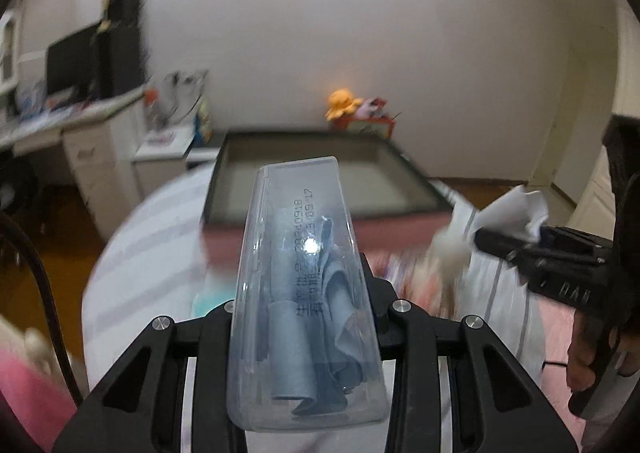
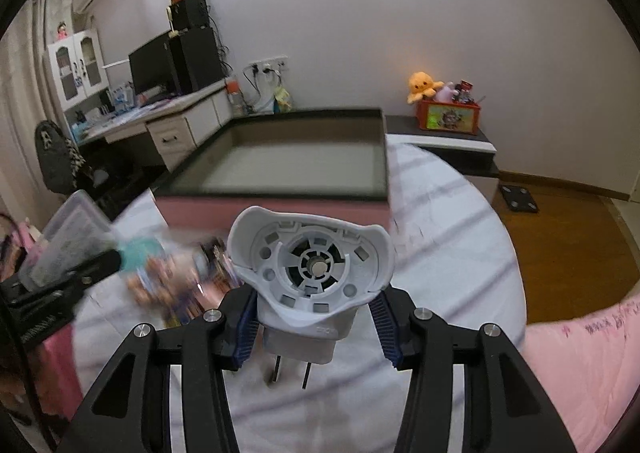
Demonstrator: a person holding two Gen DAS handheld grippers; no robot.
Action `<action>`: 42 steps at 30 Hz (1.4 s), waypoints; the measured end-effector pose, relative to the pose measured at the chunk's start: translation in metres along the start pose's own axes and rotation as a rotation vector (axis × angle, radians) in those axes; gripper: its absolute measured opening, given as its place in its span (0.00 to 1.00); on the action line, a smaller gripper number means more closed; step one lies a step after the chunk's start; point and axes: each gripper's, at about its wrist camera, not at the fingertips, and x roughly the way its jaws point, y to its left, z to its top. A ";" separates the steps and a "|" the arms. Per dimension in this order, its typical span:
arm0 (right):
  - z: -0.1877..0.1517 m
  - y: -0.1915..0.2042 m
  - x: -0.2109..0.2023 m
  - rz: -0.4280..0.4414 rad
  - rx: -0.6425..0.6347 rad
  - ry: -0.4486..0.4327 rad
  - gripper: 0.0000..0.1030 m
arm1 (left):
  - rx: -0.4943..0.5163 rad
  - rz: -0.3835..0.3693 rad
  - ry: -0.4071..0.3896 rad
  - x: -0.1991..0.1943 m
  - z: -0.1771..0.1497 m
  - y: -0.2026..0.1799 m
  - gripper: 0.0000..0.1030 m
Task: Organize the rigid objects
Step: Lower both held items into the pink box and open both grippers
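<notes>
My left gripper is shut on a clear plastic case with a blue-grey cloth inside, held above the bed. My right gripper is shut on a white plastic plug-in device with two metal prongs below, also held above the bed. A pink box with a dark rim stands open ahead of both grippers; it shows in the right wrist view too. The right gripper with its white device shows at the right of the left wrist view. The left gripper with the case shows at the left of the right wrist view.
A blurred pile of small colourful items lies on the striped white sheet before the box. A pink blanket lies at the right. A desk with a monitor stands left, a toy box with an orange plush behind.
</notes>
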 end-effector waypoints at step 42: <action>0.009 0.067 -0.043 -0.170 -0.070 -0.316 0.81 | 0.063 0.341 -0.208 -0.057 0.000 -0.012 1.00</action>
